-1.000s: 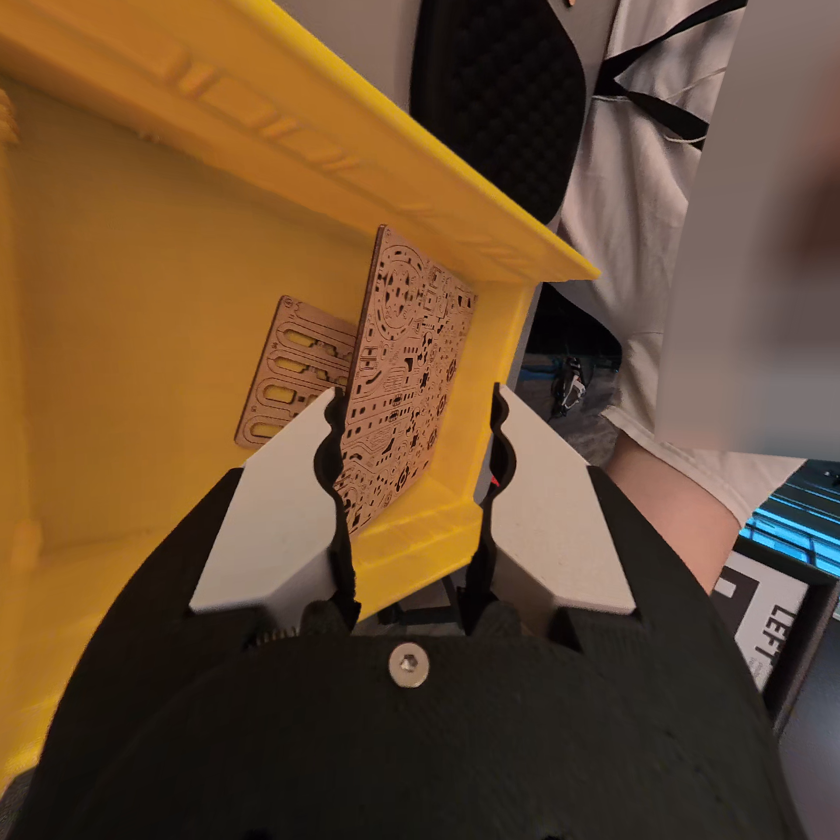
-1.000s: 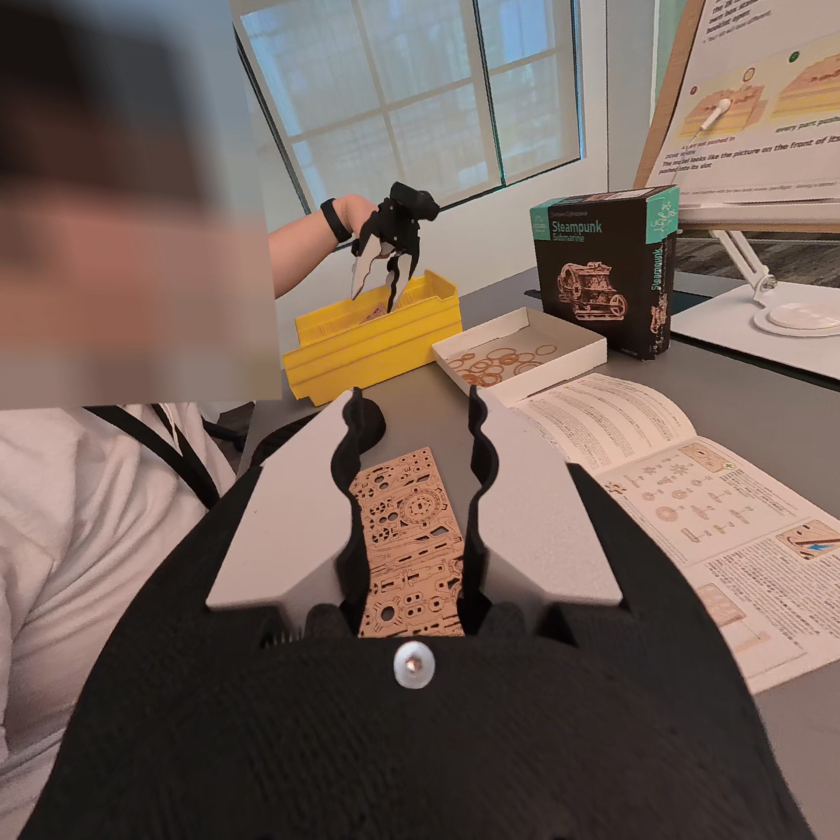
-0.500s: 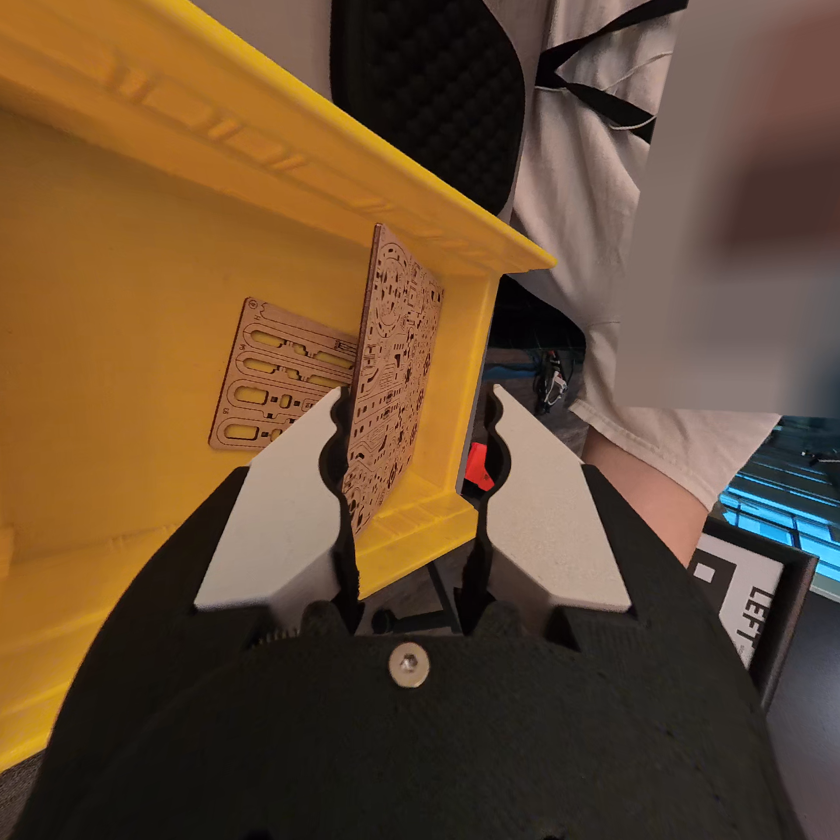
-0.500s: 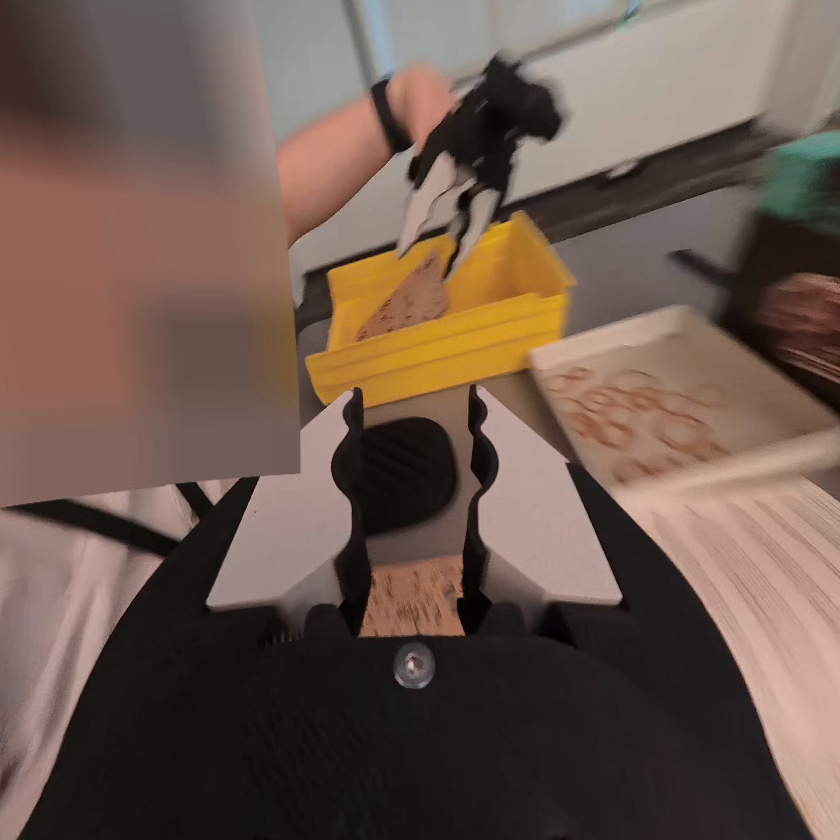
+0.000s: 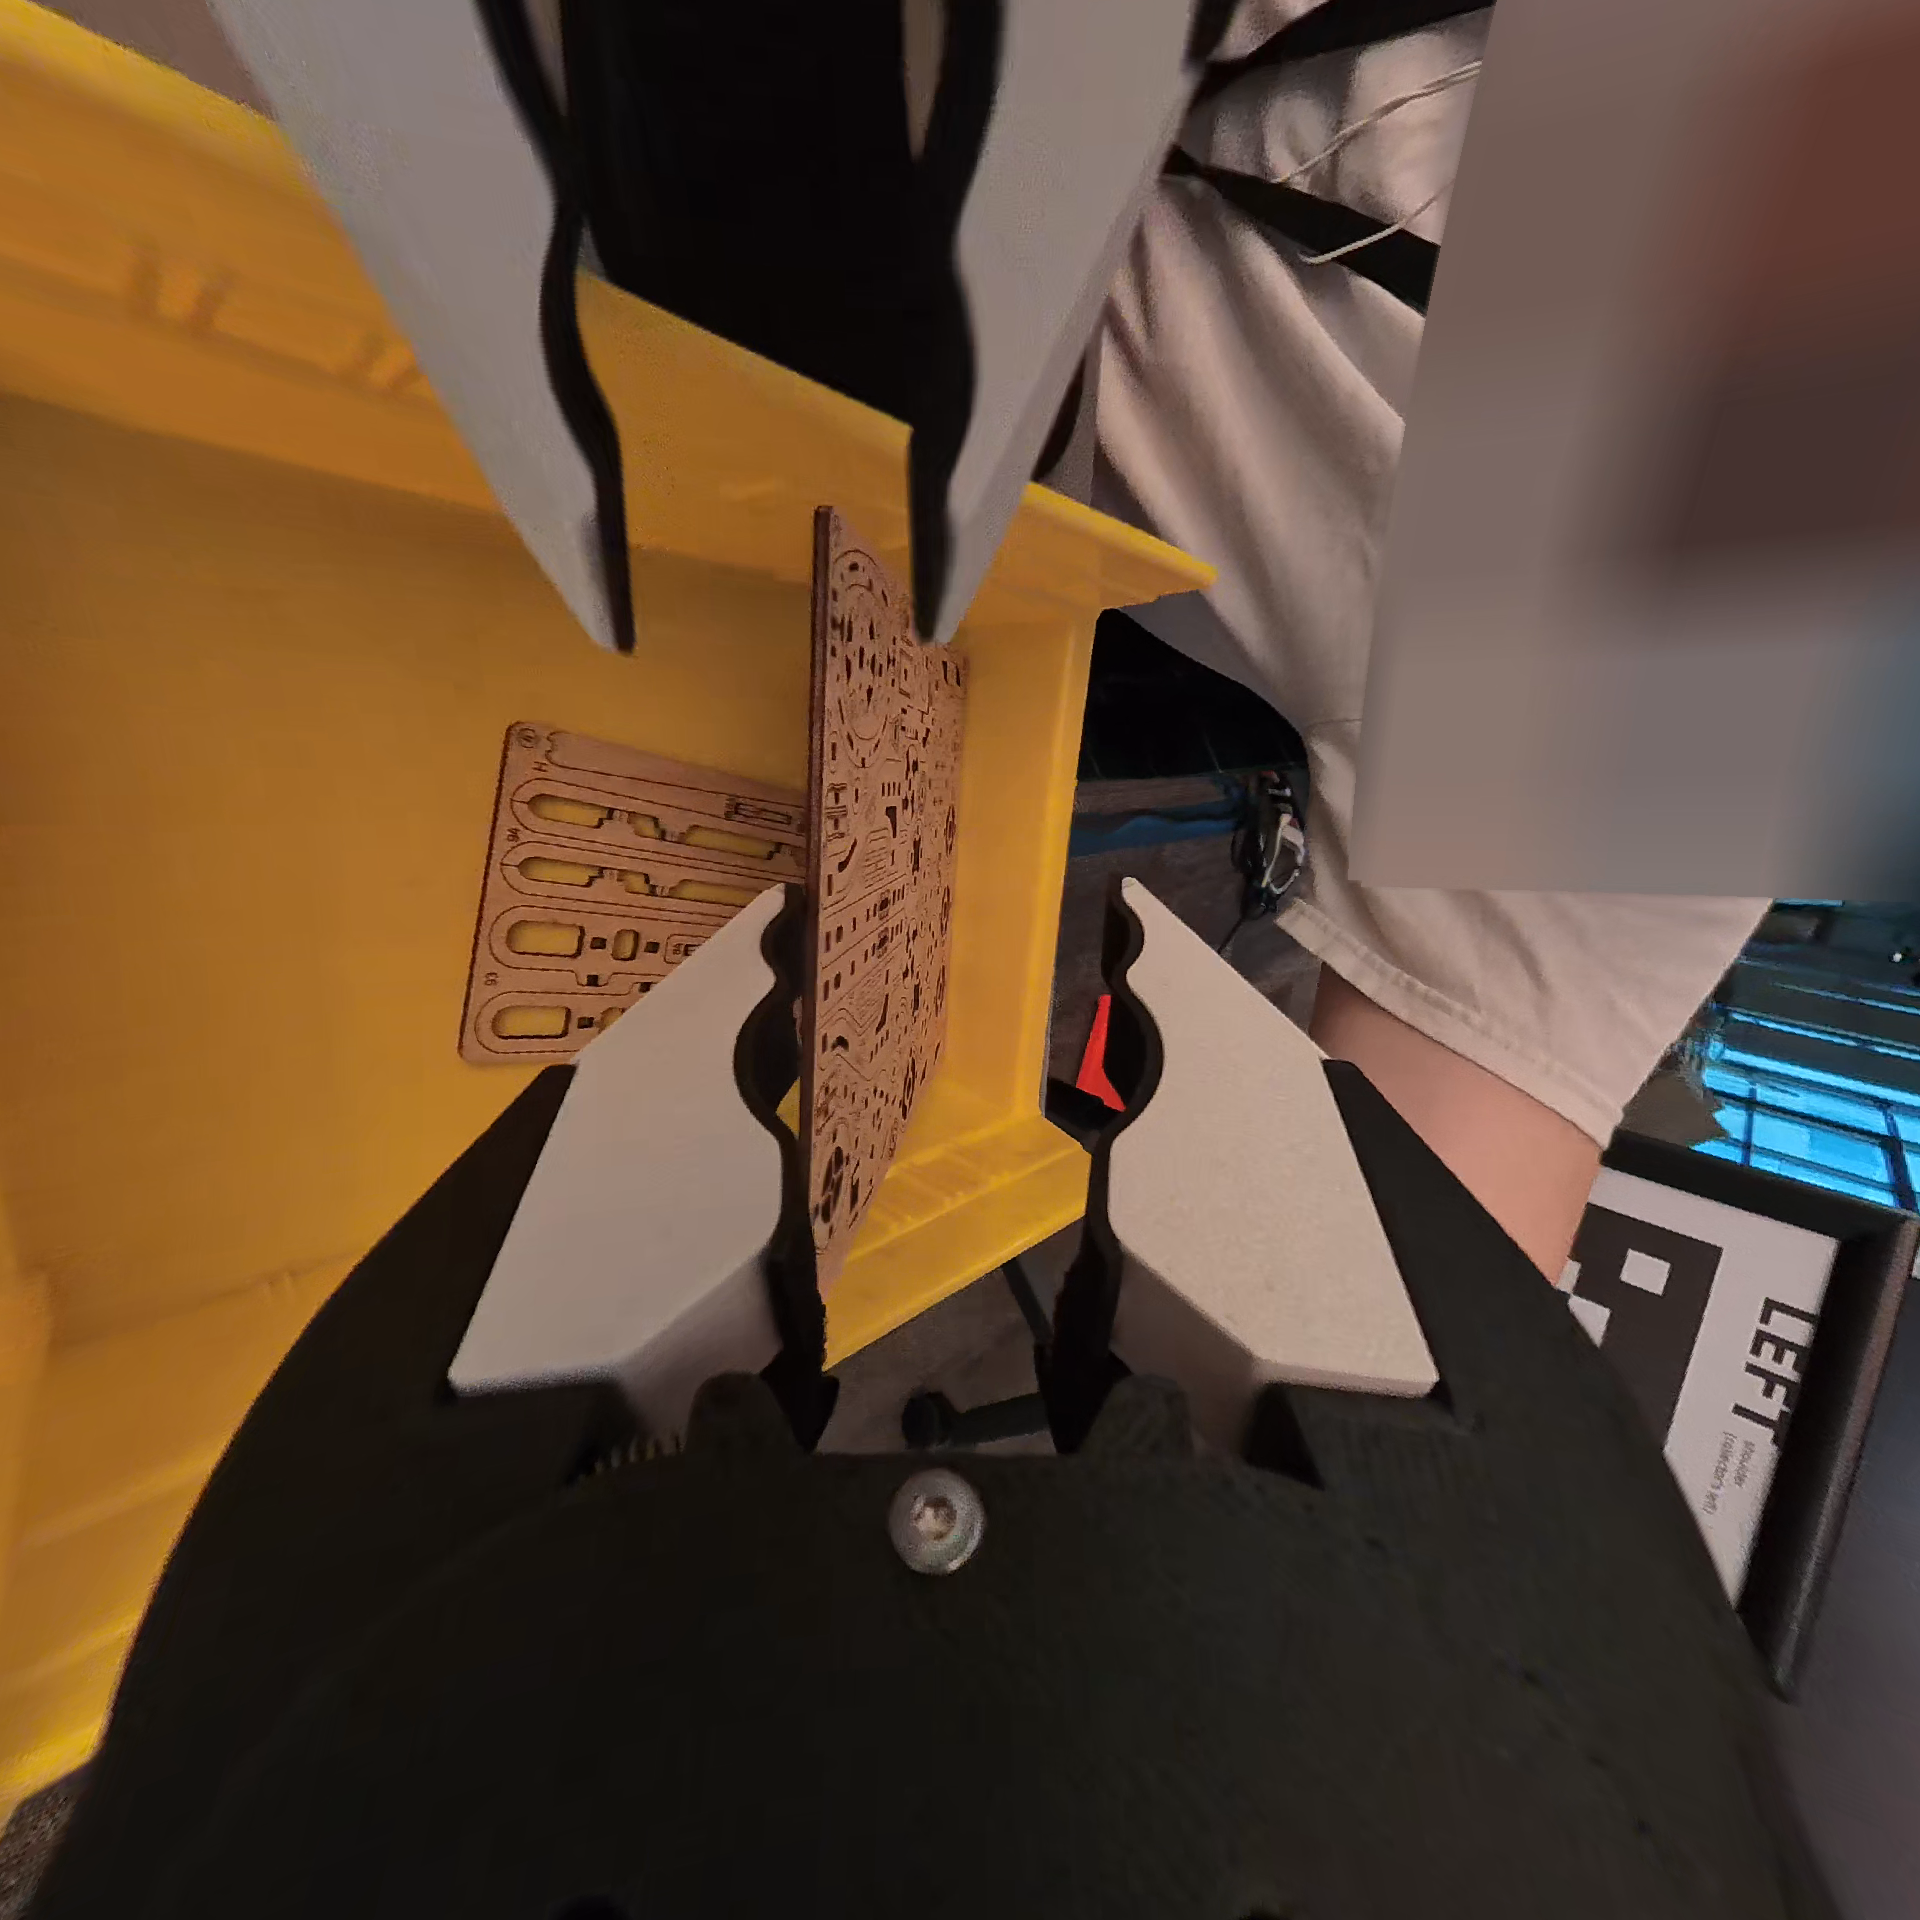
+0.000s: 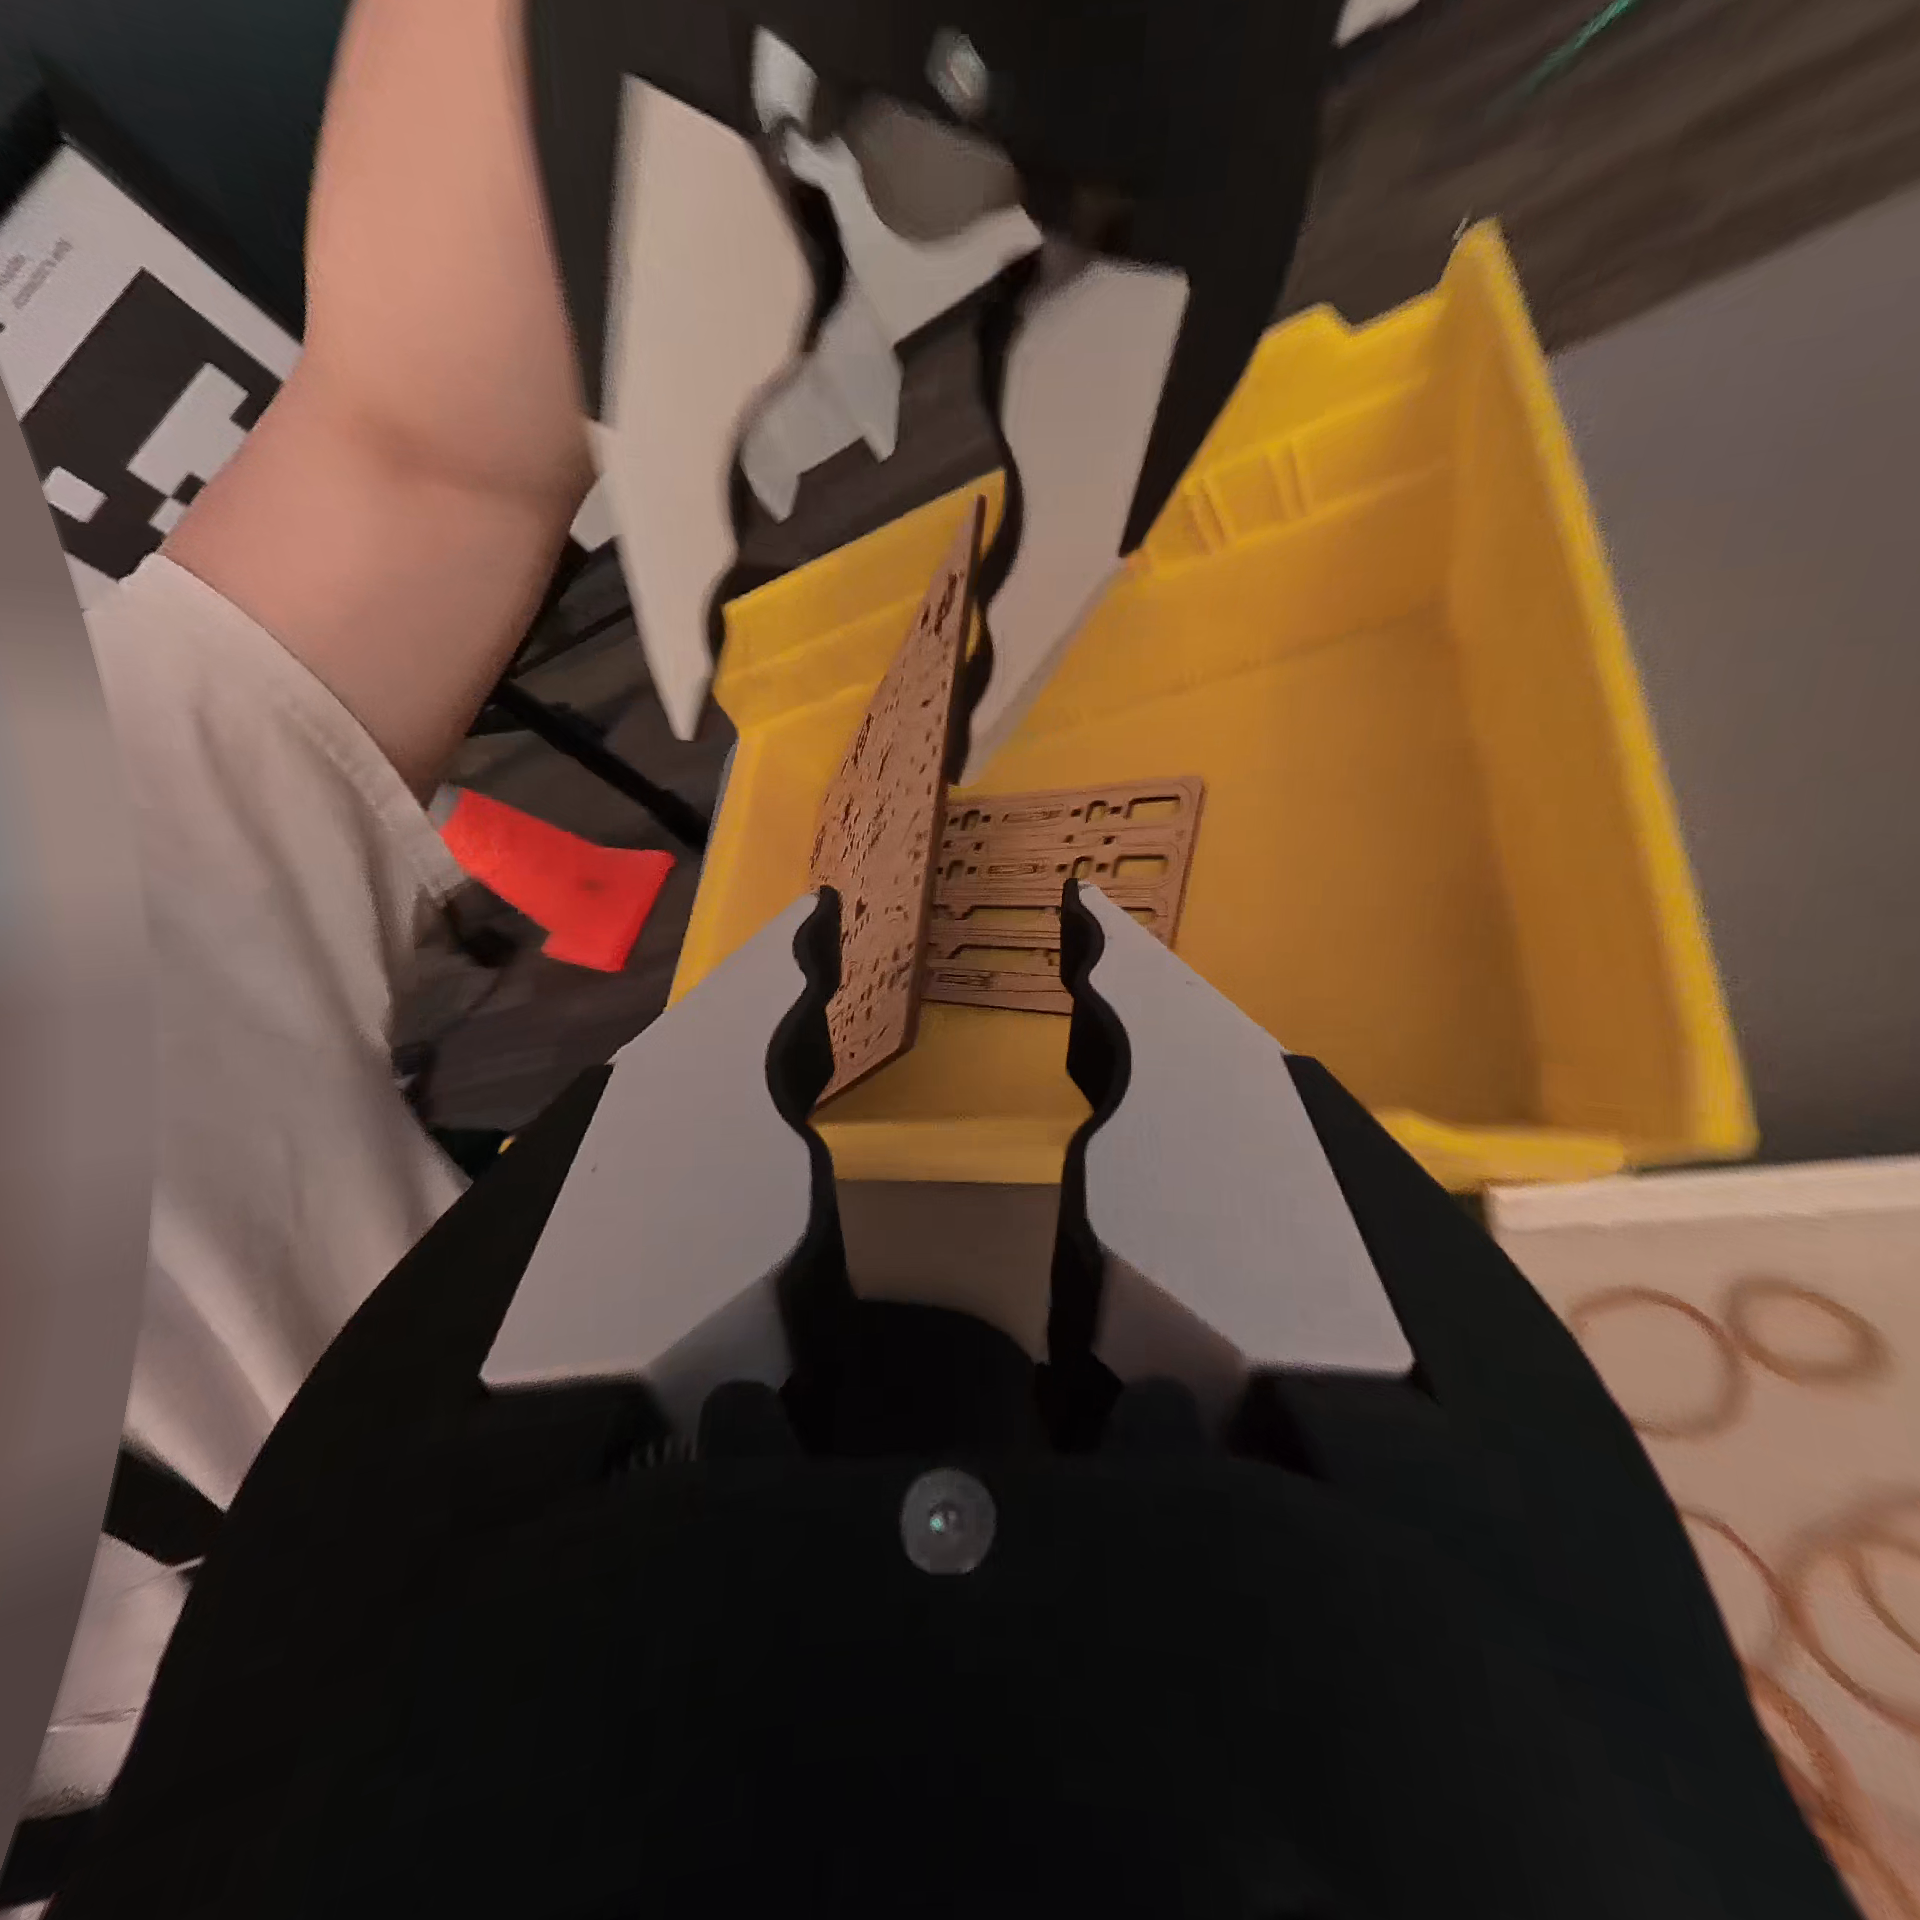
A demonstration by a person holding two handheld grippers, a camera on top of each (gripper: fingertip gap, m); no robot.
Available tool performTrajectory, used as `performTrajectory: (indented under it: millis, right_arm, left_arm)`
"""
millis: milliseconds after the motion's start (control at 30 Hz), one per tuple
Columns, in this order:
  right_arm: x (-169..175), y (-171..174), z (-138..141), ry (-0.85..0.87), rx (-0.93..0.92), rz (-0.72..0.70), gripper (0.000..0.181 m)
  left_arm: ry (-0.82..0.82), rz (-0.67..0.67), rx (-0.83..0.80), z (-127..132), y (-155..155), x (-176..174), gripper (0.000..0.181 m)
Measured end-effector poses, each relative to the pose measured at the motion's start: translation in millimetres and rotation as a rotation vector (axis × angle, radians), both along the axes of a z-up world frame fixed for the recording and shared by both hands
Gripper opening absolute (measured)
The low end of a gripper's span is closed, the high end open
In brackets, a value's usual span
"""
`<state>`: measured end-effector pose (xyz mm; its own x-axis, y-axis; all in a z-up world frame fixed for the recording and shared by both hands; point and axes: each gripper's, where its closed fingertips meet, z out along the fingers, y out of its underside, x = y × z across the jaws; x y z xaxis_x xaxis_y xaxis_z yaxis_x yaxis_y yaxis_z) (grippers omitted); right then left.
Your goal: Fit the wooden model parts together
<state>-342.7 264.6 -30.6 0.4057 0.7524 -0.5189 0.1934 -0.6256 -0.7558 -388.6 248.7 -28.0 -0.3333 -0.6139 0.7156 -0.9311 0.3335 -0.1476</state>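
While the grey table (image 6: 1766, 623) is carrying a white tray (image 6: 1714, 1299) of loose rings just beside it, the yellow bin (image 5: 260, 623) is taking up most of both views, so room is looking tight on every side. One wooden sheet (image 5: 603, 883) is lying flat on the bin floor, and the other wooden sheet (image 5: 883, 883) is standing on edge near the bin's end wall, its long axis running straight from one set of tongs to the other. The left gripper (image 5: 951, 904) is sitting wide open around the near end, with the sheet leaning on one finger and a clear gap at the other, so it's not clamping anything. The right gripper (image 5: 774, 623) is coming in from the opposite end, also wide open, one fingertip right at the sheet's top corner; can't tell if it's touching. I'm guessing the left one is nearer to a proper grip, and closing it square across the thin face is what matters, since that sheet is looking ready to tip.
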Motion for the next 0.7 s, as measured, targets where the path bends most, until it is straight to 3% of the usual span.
performTrajectory:
  millis: [267, 467, 700]
  right_arm:
    - [-32, -24, -11, -0.068, -0.251, 0.187, 0.018]
    - [-34, -14, -14, -0.113, -0.296, 0.147, 0.012]
    - [-52, -39, -13, -0.025, -0.459, 0.203, 0.008]
  left_arm:
    - [-0.027, -0.011, -0.025, 1, -9, -6, 0.052]
    - [-0.045, 0.025, -0.065, 3, -9, -11, 0.053]
    - [-0.086, 0.005, -0.086, 7, -18, -23, 0.052]
